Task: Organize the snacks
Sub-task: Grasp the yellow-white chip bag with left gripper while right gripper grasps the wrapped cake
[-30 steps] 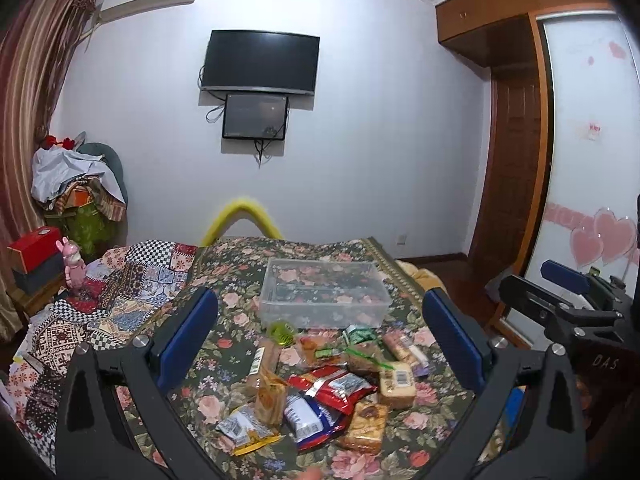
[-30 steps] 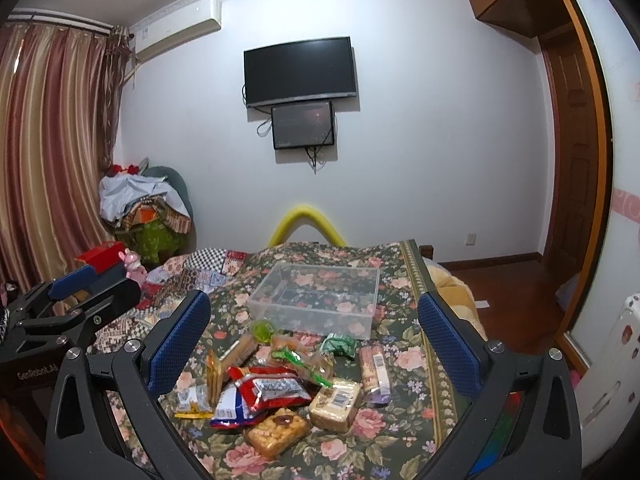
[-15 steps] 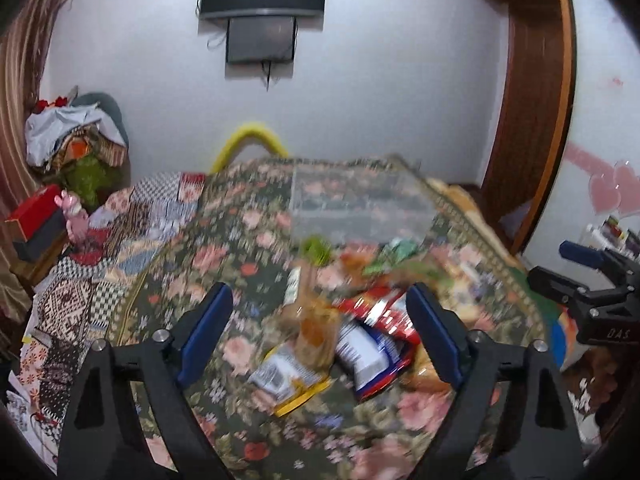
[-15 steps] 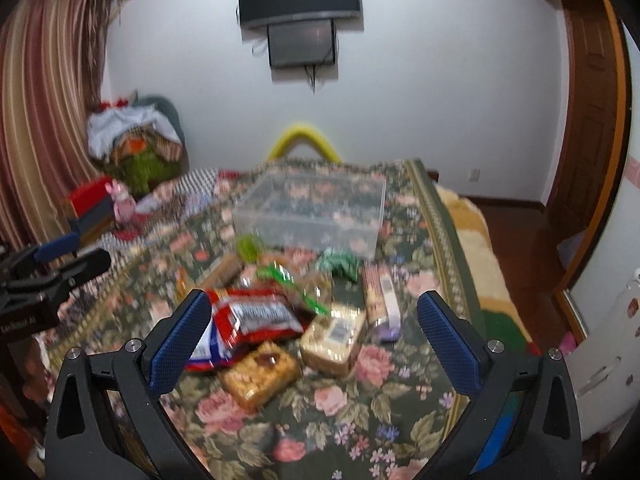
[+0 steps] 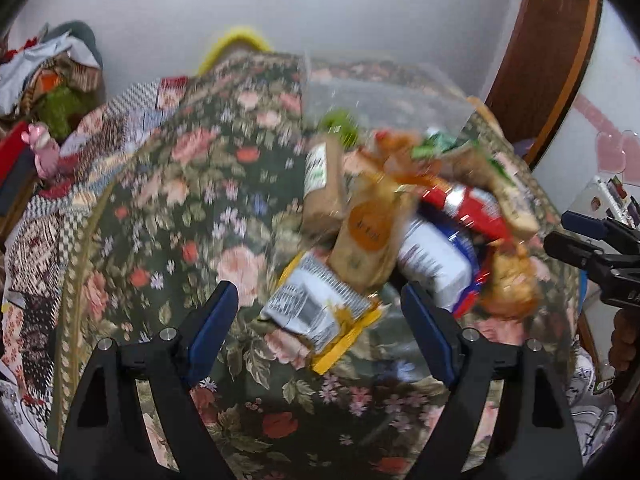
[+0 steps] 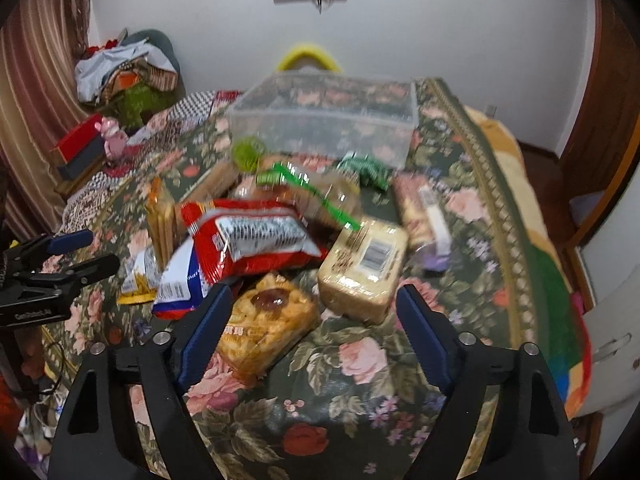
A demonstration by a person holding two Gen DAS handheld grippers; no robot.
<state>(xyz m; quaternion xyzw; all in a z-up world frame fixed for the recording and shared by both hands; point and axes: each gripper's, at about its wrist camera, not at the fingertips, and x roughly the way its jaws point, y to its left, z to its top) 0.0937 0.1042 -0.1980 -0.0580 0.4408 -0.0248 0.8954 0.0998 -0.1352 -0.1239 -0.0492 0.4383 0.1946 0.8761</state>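
Nothing is sorted yet: the clear bin [image 6: 324, 120], upper centre, looks empty, and the snacks [image 6: 256, 236] lie heaped mid-frame on the bedspread [image 6: 360, 400]. Left gripper [image 5: 320, 316] and right gripper [image 6: 316, 312] both gape, holding nothing.

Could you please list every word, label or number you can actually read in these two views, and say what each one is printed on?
"GenRobot.AI", partly blurred, on the body of the left gripper as seen from the right wrist.
Barcode digits on the pale wrapped cake: too blurred to read.
White panel on the red packet: blurred, unreadable.
Orange round label on the biscuit pack: blurred, unreadable.
Lettering on the right gripper: cut off, unreadable.
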